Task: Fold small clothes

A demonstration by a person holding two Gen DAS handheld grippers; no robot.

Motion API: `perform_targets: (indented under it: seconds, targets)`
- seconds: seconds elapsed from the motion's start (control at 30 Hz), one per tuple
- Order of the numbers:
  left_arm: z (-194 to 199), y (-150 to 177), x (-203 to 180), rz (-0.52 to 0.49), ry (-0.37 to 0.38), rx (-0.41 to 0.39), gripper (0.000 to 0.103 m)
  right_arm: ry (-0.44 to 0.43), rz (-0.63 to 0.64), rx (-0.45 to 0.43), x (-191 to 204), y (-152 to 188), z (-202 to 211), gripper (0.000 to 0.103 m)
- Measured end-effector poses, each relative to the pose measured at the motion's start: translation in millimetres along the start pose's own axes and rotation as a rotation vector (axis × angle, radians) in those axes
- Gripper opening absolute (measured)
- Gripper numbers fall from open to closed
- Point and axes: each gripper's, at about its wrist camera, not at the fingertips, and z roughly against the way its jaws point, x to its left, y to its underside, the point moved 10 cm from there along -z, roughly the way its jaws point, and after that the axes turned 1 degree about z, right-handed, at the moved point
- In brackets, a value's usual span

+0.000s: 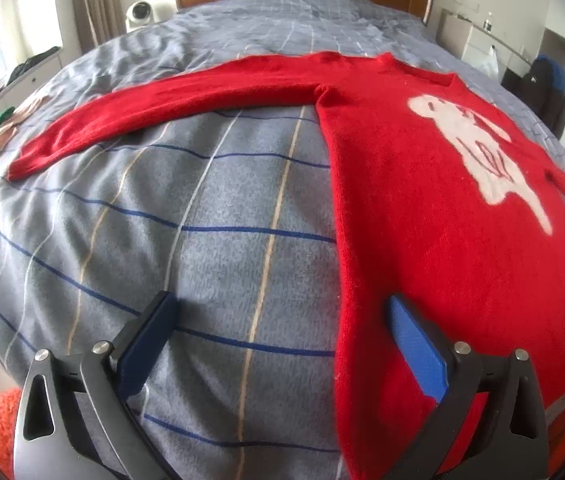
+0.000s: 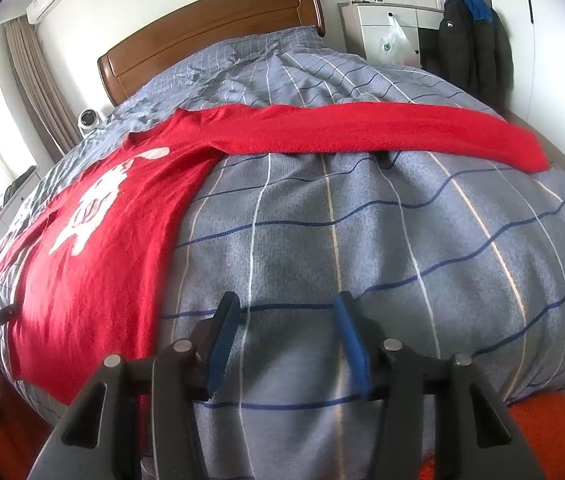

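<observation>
Soft cloth, shiny wood

The red sweater point(image 1: 422, 220) looks fuzzy and woolly, the checked blanket point(image 1: 202, 220) is soft matt cloth, the headboard point(image 2: 210, 36) is smooth glossy wood, and the claw pads point(image 1: 416, 344) look like rough blue rubber.

No words, numbers or brand names can be read anywhere. The red sweater point(image 1: 422, 208) bears only a white picture, and the green mark on the plastic bag point(image 2: 392, 42) is too small to read.
</observation>
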Motion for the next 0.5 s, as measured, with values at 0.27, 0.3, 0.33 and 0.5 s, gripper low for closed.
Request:
perform_targets:
  seconds: [0.27,0.3,0.33,0.5]
  targets:
    - [30,-15,8,0.052,0.009,-0.126,0.102,-0.002,-0.002,-0.015,0,-2,4,0.049]
    - [31,-16,10,0.058,0.003,-0.132,0.102,-0.002,-0.002,-0.017,0,-2,5,0.049]
    - [31,-17,11,0.064,0.0,-0.134,0.102,-0.001,-0.003,-0.021,-1,-2,6,0.049]
    - [30,-17,21,0.096,-0.02,-0.135,0.102,-0.003,0.001,-0.043,1,-5,12,0.049]
